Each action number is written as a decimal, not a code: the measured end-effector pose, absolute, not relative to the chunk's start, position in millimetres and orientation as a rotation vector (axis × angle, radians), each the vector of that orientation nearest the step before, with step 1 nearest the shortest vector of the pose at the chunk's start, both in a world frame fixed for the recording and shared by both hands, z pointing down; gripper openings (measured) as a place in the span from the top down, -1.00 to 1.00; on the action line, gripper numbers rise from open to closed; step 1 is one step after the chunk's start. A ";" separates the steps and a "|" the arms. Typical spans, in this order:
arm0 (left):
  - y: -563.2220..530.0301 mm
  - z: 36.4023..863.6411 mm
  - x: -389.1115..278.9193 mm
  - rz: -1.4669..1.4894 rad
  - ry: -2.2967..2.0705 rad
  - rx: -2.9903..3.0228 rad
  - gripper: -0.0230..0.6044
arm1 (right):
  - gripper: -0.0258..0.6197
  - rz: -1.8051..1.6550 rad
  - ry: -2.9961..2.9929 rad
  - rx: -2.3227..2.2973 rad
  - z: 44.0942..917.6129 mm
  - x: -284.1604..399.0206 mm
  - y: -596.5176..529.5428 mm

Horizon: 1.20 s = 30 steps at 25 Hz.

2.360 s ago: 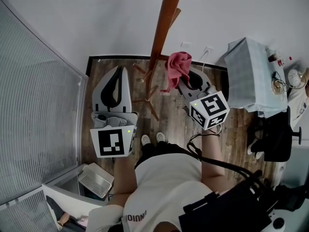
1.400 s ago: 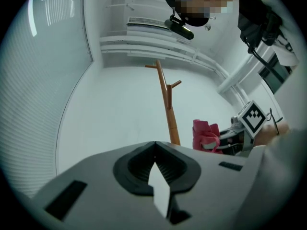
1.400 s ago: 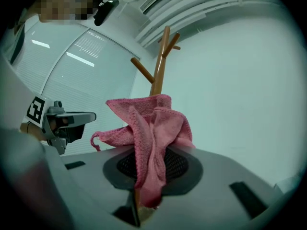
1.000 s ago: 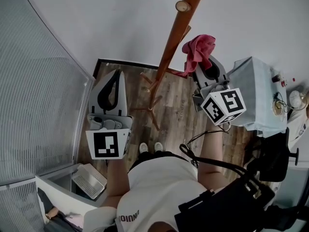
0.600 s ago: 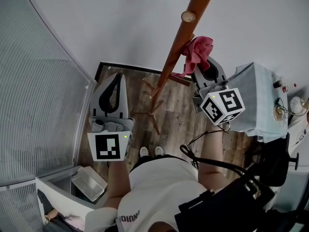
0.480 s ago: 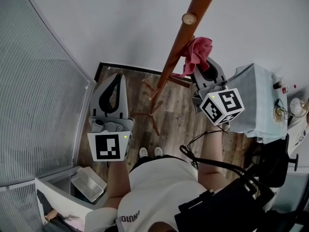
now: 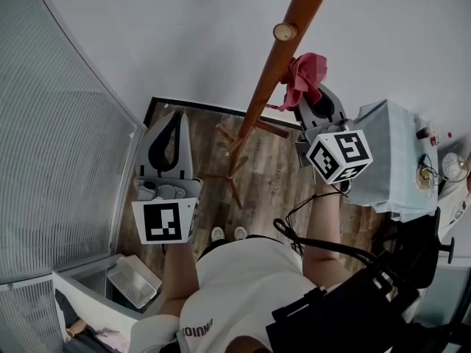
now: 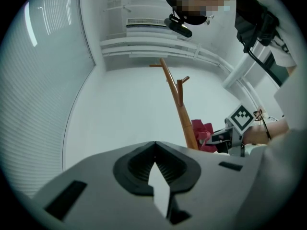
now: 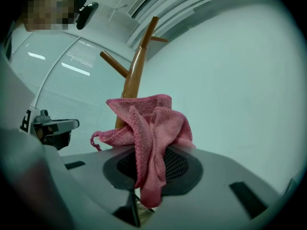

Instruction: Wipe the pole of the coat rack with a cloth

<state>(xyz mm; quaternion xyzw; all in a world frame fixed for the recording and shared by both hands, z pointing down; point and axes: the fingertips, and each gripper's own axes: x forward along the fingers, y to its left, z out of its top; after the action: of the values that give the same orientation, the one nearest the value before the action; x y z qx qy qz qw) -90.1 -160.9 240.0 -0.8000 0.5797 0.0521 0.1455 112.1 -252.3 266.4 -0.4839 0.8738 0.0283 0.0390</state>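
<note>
The wooden coat rack's pole [image 7: 274,68] slants up across the head view from its legs on the floor, with a round peg end [image 7: 281,31] near the top. A pink cloth [image 7: 305,74] bunches from my right gripper [image 7: 315,100], which is shut on it and holds it against the pole's right side. In the right gripper view the cloth [image 9: 148,133] hangs over the jaws, with the pole [image 9: 133,78] rising just behind it. My left gripper [image 7: 168,134] is shut and empty, well left of the pole, which shows far off as a thin pole [image 8: 180,107] in the left gripper view.
White wall lies behind the rack. A ribbed glass partition [image 7: 59,145] curves along the left. A table draped in pale cloth [image 7: 386,157] stands at right with small items on it. The rack's legs [image 7: 232,153] spread over the wood floor in front of my feet.
My right gripper with the pink cloth has risen along the pole, from low near the rack's legs to high up by the pegs. The left gripper has stayed about where it was.
</note>
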 end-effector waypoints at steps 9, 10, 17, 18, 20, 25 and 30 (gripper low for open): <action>-165.3 239.7 -88.9 0.163 1.682 -2.295 0.89 | 0.63 0.097 2.656 -1.504 262.1 120.1 -264.2; -165.5 240.2 -89.0 0.161 1.684 -2.296 0.88 | 0.63 0.100 2.656 -1.507 261.6 120.7 -265.0; -168.7 240.1 -89.1 0.158 1.694 -2.290 0.88 | 0.63 0.118 2.639 -1.531 255.4 127.0 -275.8; -168.7 240.0 -89.8 0.157 1.697 -2.287 0.88 | 0.63 0.119 2.635 -1.533 254.4 127.4 -277.0; -168.7 240.4 -91.2 0.154 1.705 -2.283 0.89 | 0.63 0.123 2.627 -1.543 252.5 129.0 -278.9; -171.4 242.5 -92.7 0.152 1.713 -2.283 0.88 | 0.63 0.138 2.603 -1.574 249.2 134.2 -283.8; -171.3 243.8 -93.5 0.154 1.710 -2.291 0.88 | 0.63 0.147 2.576 -1.611 247.5 139.8 -282.9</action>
<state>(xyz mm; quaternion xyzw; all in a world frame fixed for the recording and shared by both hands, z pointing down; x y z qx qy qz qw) -93.5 -171.3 243.8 -0.7925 0.5915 0.0532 0.1392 139.8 -282.9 247.5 -0.5290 0.8458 0.0484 0.0499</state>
